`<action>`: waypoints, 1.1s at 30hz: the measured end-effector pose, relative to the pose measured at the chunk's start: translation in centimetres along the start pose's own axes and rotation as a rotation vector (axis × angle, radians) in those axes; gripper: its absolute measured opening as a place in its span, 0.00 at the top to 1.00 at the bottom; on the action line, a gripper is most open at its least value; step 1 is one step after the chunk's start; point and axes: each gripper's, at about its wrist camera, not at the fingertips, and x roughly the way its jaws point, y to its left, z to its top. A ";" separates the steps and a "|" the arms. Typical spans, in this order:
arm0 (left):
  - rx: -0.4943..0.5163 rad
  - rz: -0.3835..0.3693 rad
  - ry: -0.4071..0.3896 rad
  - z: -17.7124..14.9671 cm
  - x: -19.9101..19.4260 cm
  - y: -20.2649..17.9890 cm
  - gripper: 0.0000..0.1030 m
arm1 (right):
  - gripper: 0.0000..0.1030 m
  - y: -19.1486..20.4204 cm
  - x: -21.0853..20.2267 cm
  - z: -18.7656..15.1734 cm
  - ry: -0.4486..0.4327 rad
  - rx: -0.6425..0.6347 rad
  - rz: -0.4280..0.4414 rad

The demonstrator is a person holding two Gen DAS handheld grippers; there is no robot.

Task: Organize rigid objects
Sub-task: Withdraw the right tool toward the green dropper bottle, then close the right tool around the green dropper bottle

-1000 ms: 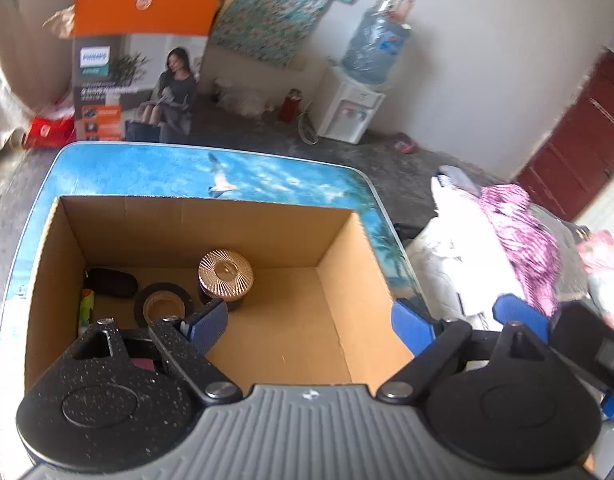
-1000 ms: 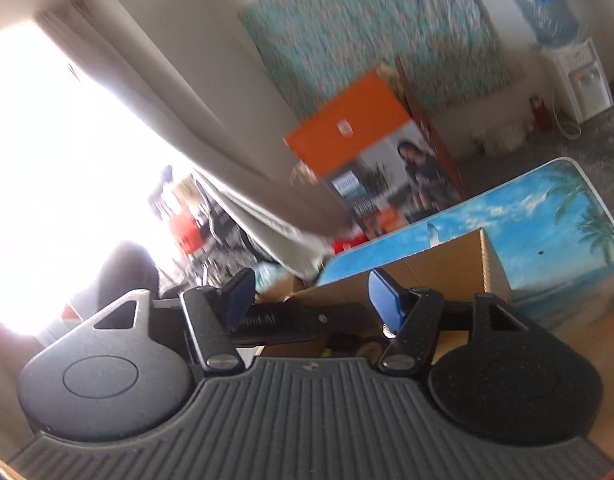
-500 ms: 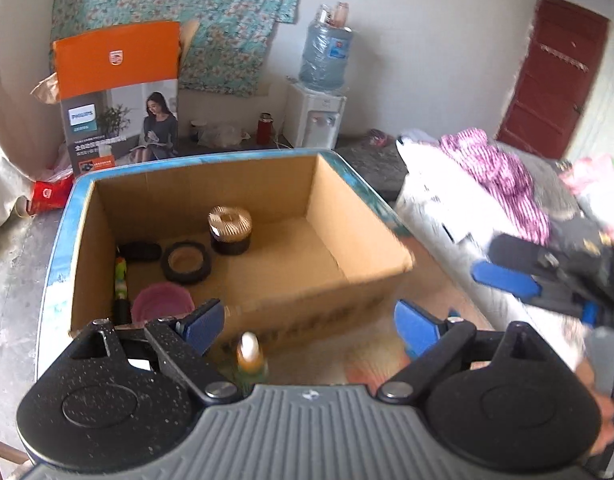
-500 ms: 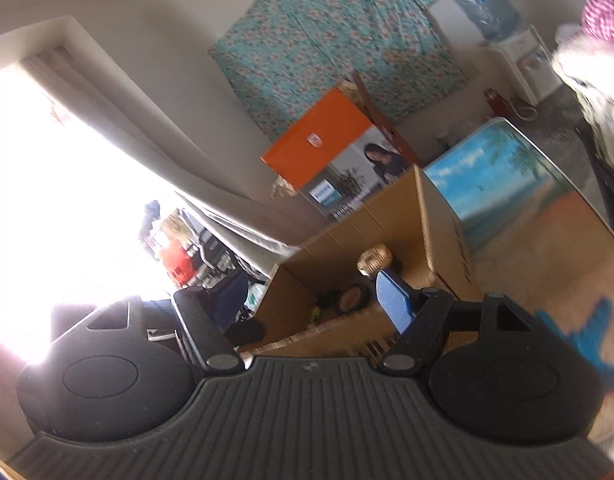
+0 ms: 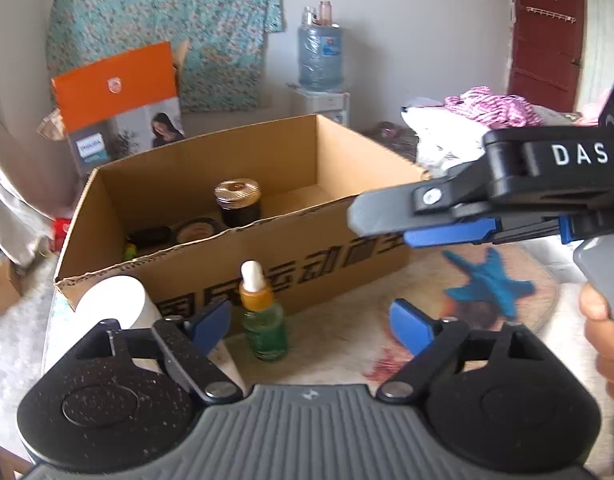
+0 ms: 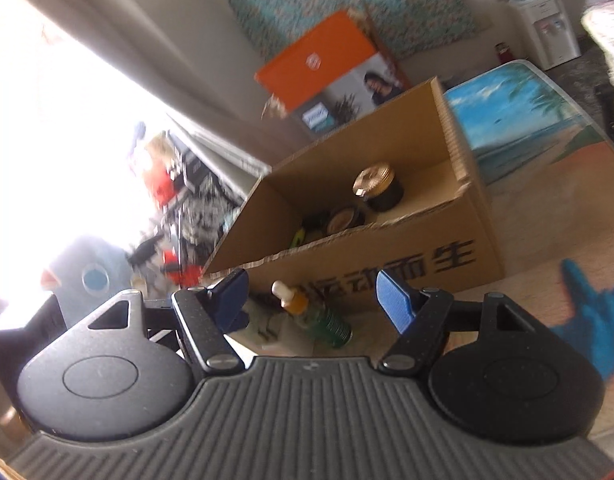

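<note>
A green dropper bottle (image 5: 263,322) with an orange neck and white bulb stands on the table in front of an open cardboard box (image 5: 335,264). My left gripper (image 5: 311,326) has the bottle between its blue pads, nearer the left one. Its jaws are closing, and the pads are clear of the bottle. My right gripper (image 5: 387,224) reaches in from the right, open and empty, in front of the box's front wall. In the right wrist view the bottle (image 6: 311,312) lies ahead of the open right gripper (image 6: 313,300). The box (image 6: 387,256) holds a gold-lidded jar (image 5: 237,202), a tape roll (image 5: 197,229) and a dark object (image 5: 149,236).
A white cylinder (image 5: 111,302) stands left of the bottle, by the box's front corner. The beach-print table (image 6: 519,128) shows a blue starfish (image 5: 491,284) at the right. A hand (image 5: 603,320) holds the right gripper. Beyond stand an orange carton (image 5: 115,88), a water dispenser (image 5: 321,60) and piled clothes (image 5: 487,108).
My left gripper has drawn back from over the box and sunk to the table in front of it, so the bottle now shows between its pads. The right gripper has dropped and entered the left view.
</note>
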 end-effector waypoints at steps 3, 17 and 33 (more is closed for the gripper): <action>0.013 0.039 -0.007 -0.5 1.1 0.2 0.33 | 0.38 1.4 2.3 -0.1 0.041 -0.054 -0.004; -0.058 0.035 0.033 -0.6 4.8 2.2 0.59 | 0.74 4.1 8.8 0.8 0.135 -0.183 -0.035; -0.088 -0.083 0.021 -0.8 4.7 1.1 0.59 | 0.81 2.4 5.5 0.4 0.121 -0.153 -0.073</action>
